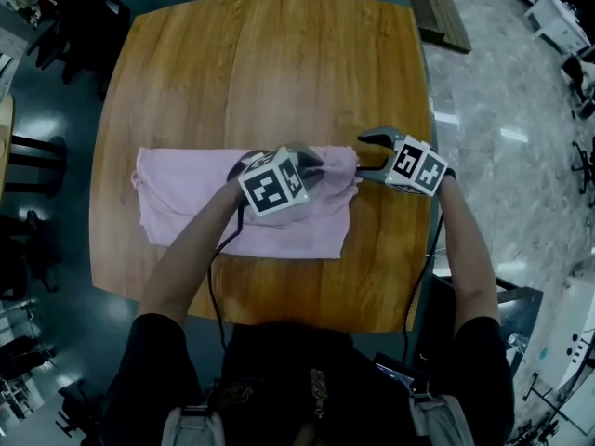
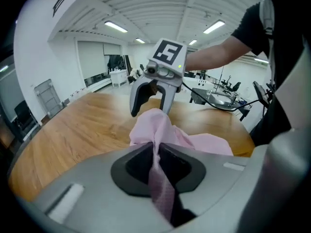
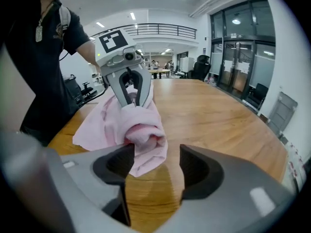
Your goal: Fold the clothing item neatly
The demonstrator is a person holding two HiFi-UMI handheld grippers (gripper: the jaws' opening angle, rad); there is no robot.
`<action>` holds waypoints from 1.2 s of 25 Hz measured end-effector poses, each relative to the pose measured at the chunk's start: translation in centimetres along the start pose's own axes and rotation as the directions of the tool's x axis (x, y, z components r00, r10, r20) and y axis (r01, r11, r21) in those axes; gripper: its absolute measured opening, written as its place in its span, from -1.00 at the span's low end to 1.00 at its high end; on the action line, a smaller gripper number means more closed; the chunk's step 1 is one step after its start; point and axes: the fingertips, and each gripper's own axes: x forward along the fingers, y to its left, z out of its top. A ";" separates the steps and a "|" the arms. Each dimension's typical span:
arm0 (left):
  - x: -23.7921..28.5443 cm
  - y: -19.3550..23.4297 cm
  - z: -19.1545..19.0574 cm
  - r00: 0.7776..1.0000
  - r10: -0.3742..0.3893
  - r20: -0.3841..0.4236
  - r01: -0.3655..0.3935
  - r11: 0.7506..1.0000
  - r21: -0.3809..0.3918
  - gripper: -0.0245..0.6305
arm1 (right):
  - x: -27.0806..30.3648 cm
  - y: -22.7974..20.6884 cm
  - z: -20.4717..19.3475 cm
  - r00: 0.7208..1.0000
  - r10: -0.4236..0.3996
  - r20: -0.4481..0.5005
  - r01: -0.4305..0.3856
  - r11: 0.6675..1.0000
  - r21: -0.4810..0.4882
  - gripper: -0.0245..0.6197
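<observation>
A pink garment (image 1: 191,203) lies partly folded across the wooden table (image 1: 270,72). Its right end is bunched and lifted. My left gripper (image 1: 323,168) reaches over the cloth toward the right and is shut on a pinched fold of it; in the left gripper view the pink fabric (image 2: 158,130) runs between the closed jaws of the left gripper (image 2: 156,152). My right gripper (image 1: 369,156) faces it from the table's right edge and stands open. In the right gripper view the bunched end (image 3: 142,130) hangs in the wide gap of the right gripper (image 3: 155,166), against one jaw, unpressed.
The table's right edge (image 1: 423,203) runs just under the right gripper. A dark floor surrounds the table, with chairs (image 1: 28,156) at the left and a pale tiled strip (image 1: 511,110) at the right. Cables (image 1: 216,268) trail from both grippers toward the person.
</observation>
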 end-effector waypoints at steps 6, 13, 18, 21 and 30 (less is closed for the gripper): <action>-2.5 -1.1 0.8 0.994 -0.056 0.095 0.055 0.998 0.015 -0.78 | 2.0 3.6 2.8 0.974 0.226 0.019 -0.224 0.973 -0.063 -0.08; -2.8 1.5 0.2 0.993 0.047 0.109 -0.039 0.996 -0.076 -0.78 | 0.9 6.6 2.9 0.958 0.275 0.083 -0.280 0.958 0.062 -0.70; 0.3 2.7 -0.5 0.998 0.056 0.031 -0.050 0.985 -0.165 -0.77 | 1.4 7.5 1.5 0.951 0.231 0.206 -0.290 0.899 0.328 -0.69; 2.3 3.7 -2.1 0.996 0.081 -0.046 -0.089 0.975 -0.205 -0.67 | 1.6 6.7 0.5 0.963 0.119 0.244 -0.215 0.881 0.421 -0.65; 0.6 4.7 -1.7 0.986 0.166 0.001 -0.161 0.959 -0.233 -0.35 | -5.3 3.3 2.7 0.929 -0.239 0.284 0.102 0.901 0.423 -0.52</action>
